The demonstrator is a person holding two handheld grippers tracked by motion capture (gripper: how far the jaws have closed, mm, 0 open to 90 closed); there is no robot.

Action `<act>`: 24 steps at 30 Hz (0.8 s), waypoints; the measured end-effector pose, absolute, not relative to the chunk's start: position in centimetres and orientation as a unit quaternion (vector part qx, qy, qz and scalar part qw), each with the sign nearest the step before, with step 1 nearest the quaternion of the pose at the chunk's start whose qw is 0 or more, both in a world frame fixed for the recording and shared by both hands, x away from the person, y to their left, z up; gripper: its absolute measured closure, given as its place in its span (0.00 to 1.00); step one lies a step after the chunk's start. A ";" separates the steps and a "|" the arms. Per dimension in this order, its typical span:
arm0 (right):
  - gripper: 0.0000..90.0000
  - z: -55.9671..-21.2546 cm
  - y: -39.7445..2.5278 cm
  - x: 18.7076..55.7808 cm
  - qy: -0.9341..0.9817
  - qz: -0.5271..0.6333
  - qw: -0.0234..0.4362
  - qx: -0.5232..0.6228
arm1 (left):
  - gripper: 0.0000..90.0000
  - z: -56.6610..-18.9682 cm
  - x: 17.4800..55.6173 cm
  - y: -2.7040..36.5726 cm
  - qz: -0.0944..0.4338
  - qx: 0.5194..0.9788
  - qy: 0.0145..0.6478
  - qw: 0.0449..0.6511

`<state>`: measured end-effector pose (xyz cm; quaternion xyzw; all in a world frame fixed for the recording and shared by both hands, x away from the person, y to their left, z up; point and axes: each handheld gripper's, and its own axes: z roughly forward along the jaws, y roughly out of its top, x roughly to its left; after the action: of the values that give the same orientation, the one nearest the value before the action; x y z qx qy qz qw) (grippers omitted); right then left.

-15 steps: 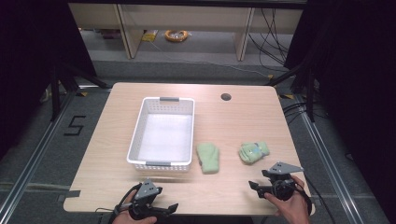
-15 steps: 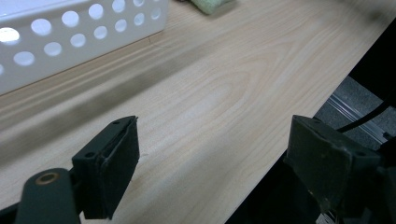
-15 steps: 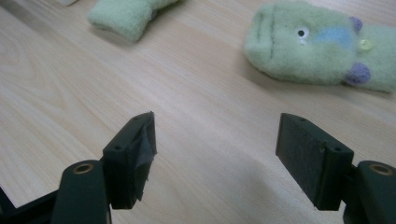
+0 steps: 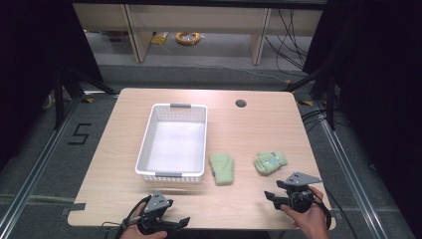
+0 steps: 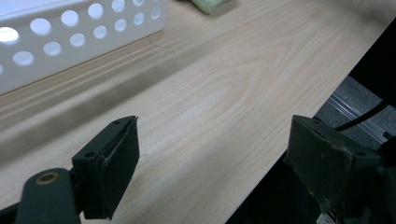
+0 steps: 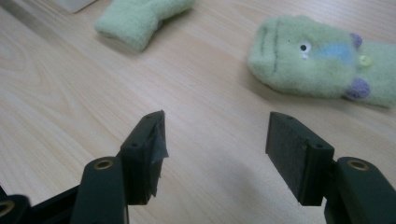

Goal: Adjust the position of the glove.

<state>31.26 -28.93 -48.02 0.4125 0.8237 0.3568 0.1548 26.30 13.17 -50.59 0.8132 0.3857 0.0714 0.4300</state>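
High view: your white basket (image 4: 174, 144) stands empty on the table (image 4: 124, 124); two green socks (image 4: 221, 168) lie right of it; "5" marks the floor (image 4: 79, 133). Left gripper view: your left gripper (image 5: 212, 163) gapes, basket wall ahead. Right gripper view: your right gripper (image 6: 215, 149) gapes before the face-patterned sock (image 6: 322, 60).

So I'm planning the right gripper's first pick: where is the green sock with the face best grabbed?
Probably the cuff end of the face sock, nearest the open right gripper. It lies flat on the table, so come down from above, jaws astride its width.
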 end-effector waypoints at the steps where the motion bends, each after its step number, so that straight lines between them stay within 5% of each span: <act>1: 0.43 -47.9 -28.7 31.2 0.820 0.357 0.151 0.420 | 0.18 -50.6 26.3 13.2 0.071 0.814 0.385 0.429; 24: 0.40 -47.2 -25.9 32.5 0.825 0.370 0.154 0.399 | 0.18 -50.6 26.4 13.1 0.064 0.810 0.395 0.429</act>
<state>32.55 -25.87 -47.17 0.3990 0.8250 0.3696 0.1536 26.38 13.14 -50.63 0.8098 0.3952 0.0636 0.4289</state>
